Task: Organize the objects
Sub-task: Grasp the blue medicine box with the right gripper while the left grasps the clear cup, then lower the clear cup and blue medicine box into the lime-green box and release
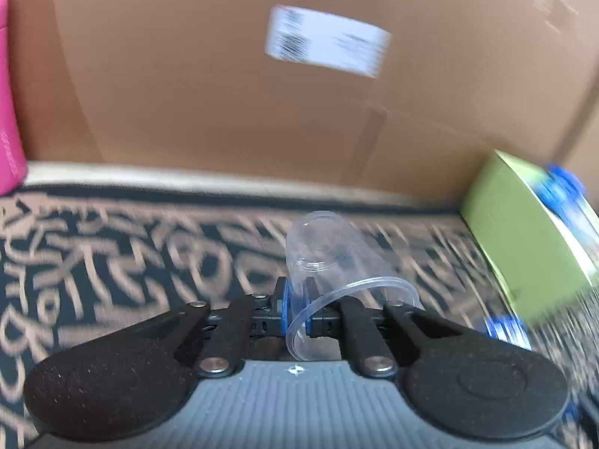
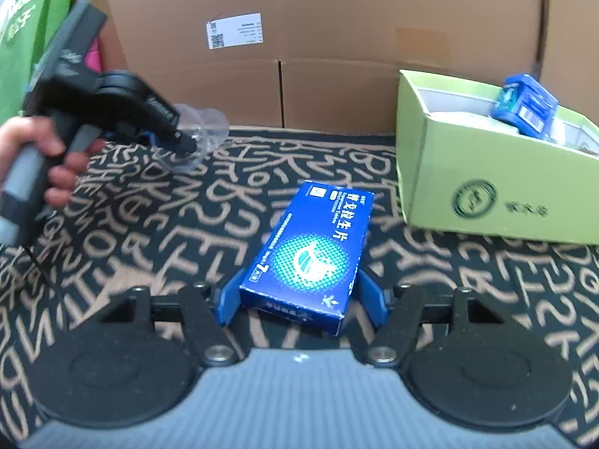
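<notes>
On the patterned rug, both grippers were engaged: one cup, one carton.

Left gripper [image 1: 295, 308] stood clenched on the wall of a clear plastic cup [image 1: 329, 258], pinching near its rim, the cup tipped forward above the rug [image 1: 131, 254]. Judged light, thin and easily crushed or slipped; a gentle pinch just below the rim looked soundest. Right gripper [image 2: 299, 301] straddled the near end of a blue medicine carton [image 2: 310, 247] lying flat on the rug; whether its pads pressed the sides could not be told. Carton judged light, stiff cardboard, best taken across its long sides. Green open box [image 2: 486, 187], holding another blue pack [image 2: 524, 106], stood to the carton's right.
</notes>
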A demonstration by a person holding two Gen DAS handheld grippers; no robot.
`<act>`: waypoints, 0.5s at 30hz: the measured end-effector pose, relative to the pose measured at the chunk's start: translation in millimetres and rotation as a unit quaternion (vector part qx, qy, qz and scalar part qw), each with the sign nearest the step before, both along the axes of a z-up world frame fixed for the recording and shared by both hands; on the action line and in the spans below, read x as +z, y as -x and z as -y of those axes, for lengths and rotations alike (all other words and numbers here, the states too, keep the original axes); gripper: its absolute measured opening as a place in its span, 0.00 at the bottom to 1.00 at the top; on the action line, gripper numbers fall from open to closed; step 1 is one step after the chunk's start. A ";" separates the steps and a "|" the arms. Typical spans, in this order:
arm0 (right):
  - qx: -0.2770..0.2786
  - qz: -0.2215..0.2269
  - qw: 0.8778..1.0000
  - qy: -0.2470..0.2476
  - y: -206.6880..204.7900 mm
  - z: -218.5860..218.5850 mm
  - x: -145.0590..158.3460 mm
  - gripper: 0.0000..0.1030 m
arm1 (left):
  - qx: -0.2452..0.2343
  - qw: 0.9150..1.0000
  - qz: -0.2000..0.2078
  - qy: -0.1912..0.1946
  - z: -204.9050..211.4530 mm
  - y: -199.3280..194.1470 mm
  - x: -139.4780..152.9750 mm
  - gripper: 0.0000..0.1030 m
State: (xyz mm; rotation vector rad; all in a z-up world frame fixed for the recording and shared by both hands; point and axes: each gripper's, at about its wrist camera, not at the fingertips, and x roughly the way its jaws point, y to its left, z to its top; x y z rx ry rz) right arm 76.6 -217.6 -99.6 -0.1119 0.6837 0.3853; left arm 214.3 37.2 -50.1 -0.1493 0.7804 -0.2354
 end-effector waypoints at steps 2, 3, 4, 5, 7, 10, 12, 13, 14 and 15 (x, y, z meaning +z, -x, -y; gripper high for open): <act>-0.006 -0.001 1.000 0.003 8.2 5.2 1.7 0.64 | -0.043 0.999 -0.005 0.003 11.3 21.0 -1.3 0.07; -0.010 0.000 1.000 0.005 10.8 6.0 1.9 0.70 | -0.059 0.998 -0.003 -0.001 17.2 31.7 -0.6 0.07; -0.014 -0.001 1.000 0.008 11.6 5.9 1.8 0.76 | -0.069 0.998 0.002 -0.007 21.8 40.8 -0.2 0.07; -0.019 -0.003 1.000 0.009 10.5 5.2 1.5 0.85 | -0.072 0.997 0.008 -0.013 28.7 47.5 -0.6 0.07; -0.031 -0.008 0.999 0.007 6.4 2.9 1.3 0.86 | -0.073 0.997 0.020 -0.024 34.0 55.5 -2.2 0.10; -0.039 -0.013 0.999 -0.002 -1.5 -1.1 -1.1 0.86 | -0.063 0.997 0.018 -0.035 39.8 52.0 -5.7 0.15; -0.043 -0.009 0.999 0.005 -3.5 -1.9 -2.9 0.69 | -0.063 0.997 0.011 -0.031 42.0 52.6 -6.5 0.15; -0.045 -0.004 0.999 0.002 -2.3 0.1 -2.4 0.61 | -0.067 0.997 0.007 -0.030 39.4 56.1 -3.2 0.13; -0.046 -0.001 0.999 -0.002 -0.8 2.7 -2.0 0.58 | -0.072 0.997 0.005 -0.029 39.2 58.5 -3.2 0.11; -0.045 0.000 0.999 -0.005 1.8 4.7 -2.0 0.57 | -0.077 0.997 0.004 -0.029 39.3 62.0 -2.3 0.08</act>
